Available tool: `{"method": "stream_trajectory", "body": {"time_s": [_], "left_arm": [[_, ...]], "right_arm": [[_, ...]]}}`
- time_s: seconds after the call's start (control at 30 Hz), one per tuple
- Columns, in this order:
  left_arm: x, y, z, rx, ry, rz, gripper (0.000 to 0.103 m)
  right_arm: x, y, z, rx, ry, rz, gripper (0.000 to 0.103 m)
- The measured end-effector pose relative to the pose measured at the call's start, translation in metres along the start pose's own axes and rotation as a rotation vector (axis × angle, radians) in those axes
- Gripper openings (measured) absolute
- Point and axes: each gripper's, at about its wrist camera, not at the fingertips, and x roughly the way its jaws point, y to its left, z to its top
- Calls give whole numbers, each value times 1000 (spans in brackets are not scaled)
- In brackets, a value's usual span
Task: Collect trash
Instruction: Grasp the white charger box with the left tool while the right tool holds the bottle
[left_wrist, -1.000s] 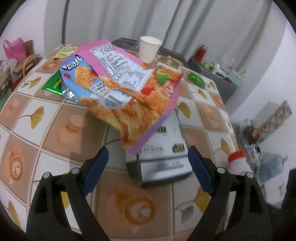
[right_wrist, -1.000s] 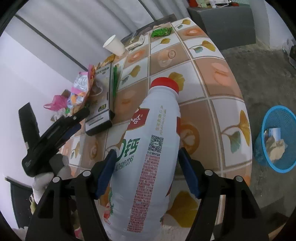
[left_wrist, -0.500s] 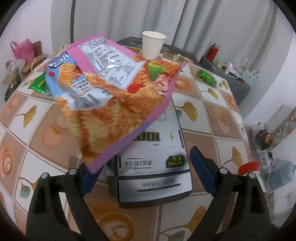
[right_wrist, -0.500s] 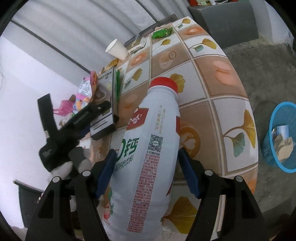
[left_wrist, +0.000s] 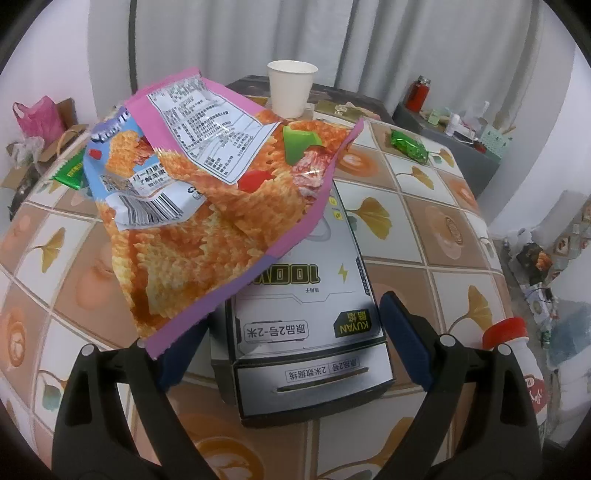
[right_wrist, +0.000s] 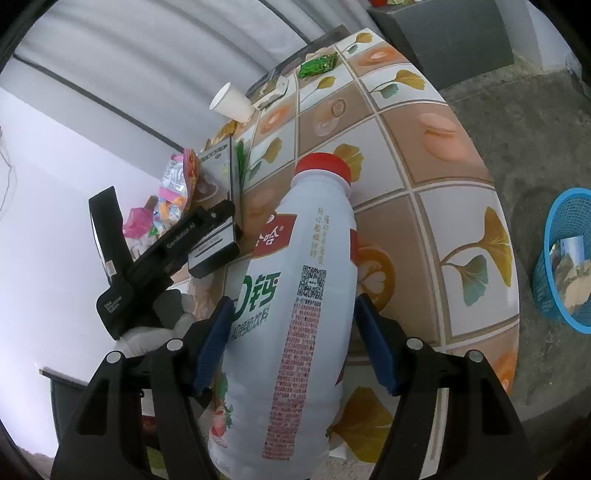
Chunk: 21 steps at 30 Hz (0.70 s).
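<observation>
Right gripper (right_wrist: 291, 343) has its blue pads clamped on both sides of a white drink bottle (right_wrist: 295, 295) with a red cap, held over the tiled table (right_wrist: 424, 192). Left gripper (left_wrist: 291, 343) is spread wide around the end of a grey cable box (left_wrist: 306, 332), not touching it as far as I can see. A crumpled chip bag (left_wrist: 207, 206) drapes over its left finger. Blue trash basket (right_wrist: 565, 254) sits on the floor.

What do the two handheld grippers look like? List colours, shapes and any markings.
Both the left gripper and the right gripper are black plastic frames with triangular cut-outs, silver pivot bolts and blue pads on the fingers. Seen from the side, the left gripper carries white lettering on its black body. A light glove is worn beneath it.
</observation>
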Motion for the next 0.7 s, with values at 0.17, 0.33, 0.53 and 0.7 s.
{"method": "stream_trajectory", "body": {"time_s": [0.17, 0.33, 0.53, 0.7], "left_arm": [[0, -9, 4, -11, -9, -18, 89], [10, -17, 4, 0, 3, -11, 91], [14, -16, 6, 5, 24, -52, 91], [10, -8, 5, -6, 30, -93, 80]], "right_arm": [[0, 0, 0, 0, 0, -1, 65], [0, -1, -1, 4, 0, 6, 65], [0, -2, -1, 5, 1, 8, 65], [0, -1, -1, 7, -2, 4, 65]]}}
